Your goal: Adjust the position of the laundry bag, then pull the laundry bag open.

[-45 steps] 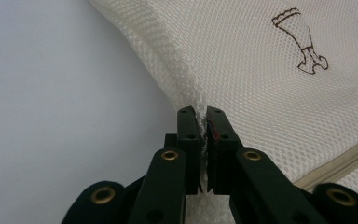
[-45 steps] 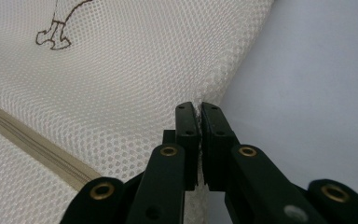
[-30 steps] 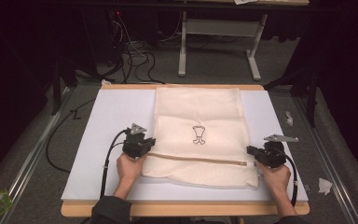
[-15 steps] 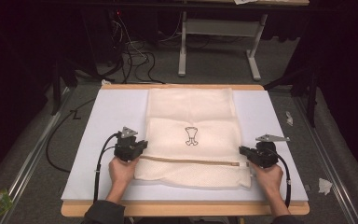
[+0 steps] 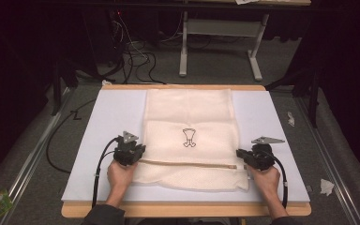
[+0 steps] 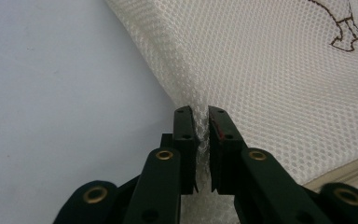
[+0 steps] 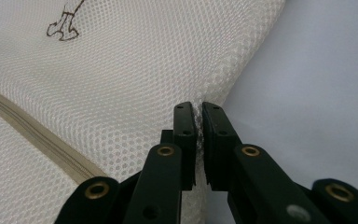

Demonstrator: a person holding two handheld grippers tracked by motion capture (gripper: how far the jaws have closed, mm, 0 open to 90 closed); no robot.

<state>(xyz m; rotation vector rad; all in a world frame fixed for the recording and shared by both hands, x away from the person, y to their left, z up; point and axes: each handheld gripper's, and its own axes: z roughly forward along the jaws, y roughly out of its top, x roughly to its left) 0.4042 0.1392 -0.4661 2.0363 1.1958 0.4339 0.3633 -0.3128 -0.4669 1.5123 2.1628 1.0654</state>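
A cream mesh bag (image 5: 187,117) with a small dark emblem (image 5: 189,138) lies flat on the white mat (image 5: 112,112). Its near part is folded along a tan zipper (image 5: 187,164). My left gripper (image 5: 138,154) is at the bag's left edge. Its jaws have just been opening and now stand a little apart, with mesh (image 6: 261,70) loose between them at the left gripper's tips (image 6: 203,116). My right gripper (image 5: 240,157) is at the right edge by the zipper's end. Its jaws have also just been opening, but the gap at the right gripper's tips (image 7: 198,112) is narrow and still pinches mesh (image 7: 121,93).
The mat covers a wooden table (image 5: 183,209) whose front edge is close to the person's hands. Bare mat lies left and right of the bag. Cables (image 5: 136,56) and a metal stand (image 5: 220,47) are on the floor beyond the table. Paper scraps (image 5: 326,186) lie to the right.
Both hands and the bag slid left across the mat and slightly nearer the front edge. The bag has settled flat.
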